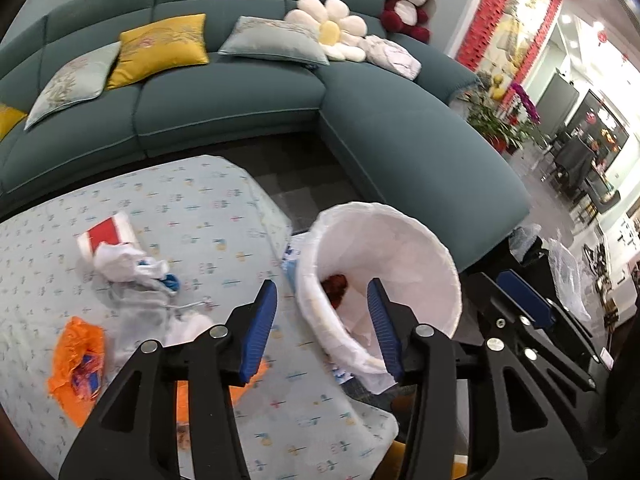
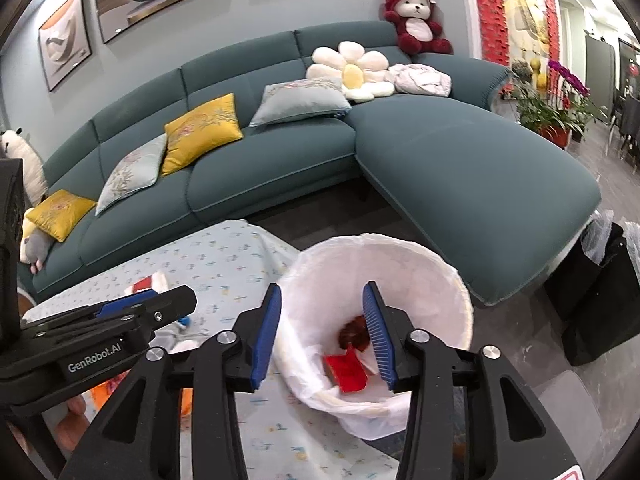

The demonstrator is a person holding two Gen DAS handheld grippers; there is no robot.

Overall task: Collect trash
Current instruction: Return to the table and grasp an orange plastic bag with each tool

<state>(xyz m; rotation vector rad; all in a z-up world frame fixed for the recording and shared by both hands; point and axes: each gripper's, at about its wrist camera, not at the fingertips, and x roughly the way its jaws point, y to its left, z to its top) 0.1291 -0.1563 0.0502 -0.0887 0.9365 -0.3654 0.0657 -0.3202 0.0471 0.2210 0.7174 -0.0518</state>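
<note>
Centrally, a white-lined waste bin [image 2: 380, 320] stands on the floor just beside the corner of a table covered in a pale patterned tablecloth [image 1: 180, 200]. Inside the bin lie a flat red wrapper [image 2: 347, 372] and a dark reddish-brown clump [image 2: 354, 334]. The right gripper [image 2: 320, 336] hovers above the bin's mouth, its blue-padded jaws spread apart with nothing between them. The left gripper [image 1: 324, 328] hangs over the table edge and the bin's near rim, jaws likewise parted and empty. More trash remains on the tablecloth: a crumpled orange wrapper [image 1: 76, 364], a white crumpled bag with blue print [image 1: 128, 264] and a red-and-white packet [image 1: 106, 234]. Beyond the table curves a teal sectional sofa [image 2: 460, 160] carrying yellow and grey cushions, a daisy-shaped pillow [image 2: 352, 70] and a red plush bear [image 2: 416, 20].
</note>
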